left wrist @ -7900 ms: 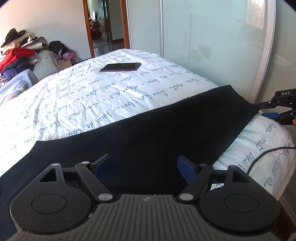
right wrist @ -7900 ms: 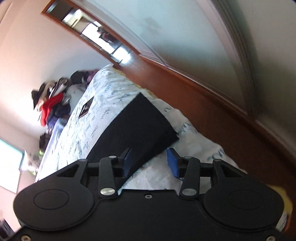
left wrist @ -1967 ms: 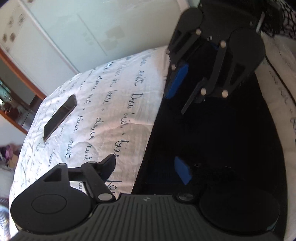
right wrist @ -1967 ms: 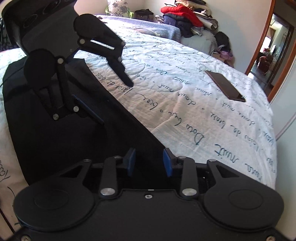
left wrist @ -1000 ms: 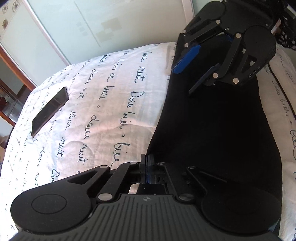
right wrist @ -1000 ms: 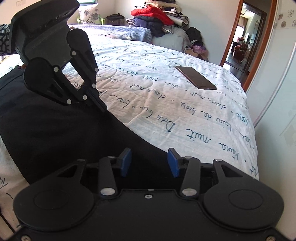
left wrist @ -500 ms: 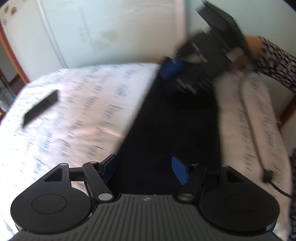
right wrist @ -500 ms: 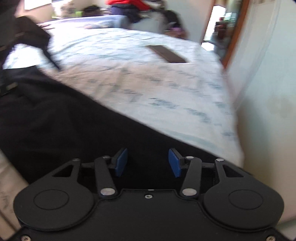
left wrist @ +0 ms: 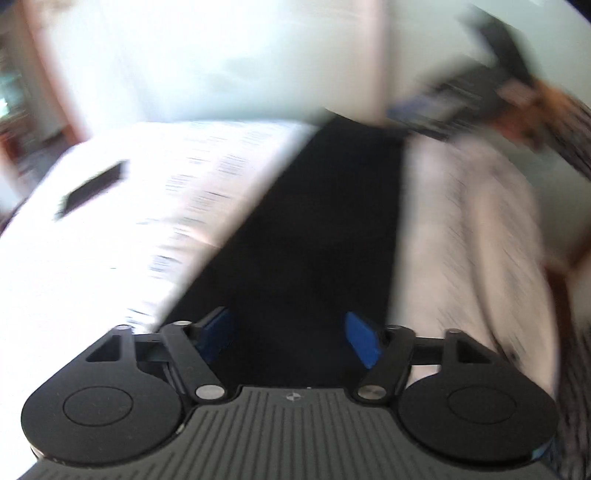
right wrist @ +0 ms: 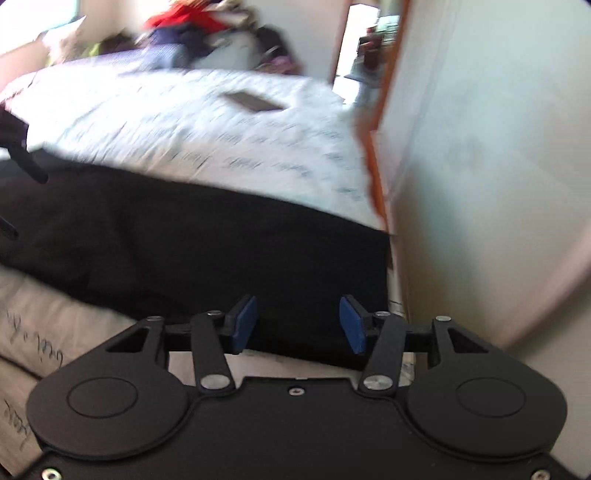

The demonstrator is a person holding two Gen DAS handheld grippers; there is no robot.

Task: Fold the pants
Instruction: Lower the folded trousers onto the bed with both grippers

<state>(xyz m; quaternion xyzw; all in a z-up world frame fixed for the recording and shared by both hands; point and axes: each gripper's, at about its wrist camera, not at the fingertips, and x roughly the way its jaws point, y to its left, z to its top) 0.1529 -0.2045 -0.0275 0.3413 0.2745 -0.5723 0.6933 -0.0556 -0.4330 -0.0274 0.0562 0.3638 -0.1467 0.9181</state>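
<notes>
Black pants (left wrist: 314,229): one long dark band lying flat along the near edge of the bed, stretched between the two grippers; both views are motion-blurred, so seams and folds cannot be read. Left gripper (left wrist: 290,334): blue-padded fingers spread wide apart, nothing between them, poised over one end of the pants; whether the pads touch the cloth cannot be told. Right gripper (right wrist: 299,324): fingers likewise parted, empty, set over the opposite end of the pants near the bed's corner, the fabric edge lying just below the pads. In the left wrist view the right gripper shows only as a dark smear at the far end of the band, beside a blurred hand. Bedspread (right wrist: 207,129): white quilt printed with cursive dark script, the pants resting on it. Phone (right wrist: 253,101): dark slab lying flat on the quilt, well apart from the pants. Clothes pile (right wrist: 192,33): red and dark garments heaped beyond the far side of the bed. Doorway (right wrist: 365,40): wooden frame, bright opening, past the bed.
</notes>
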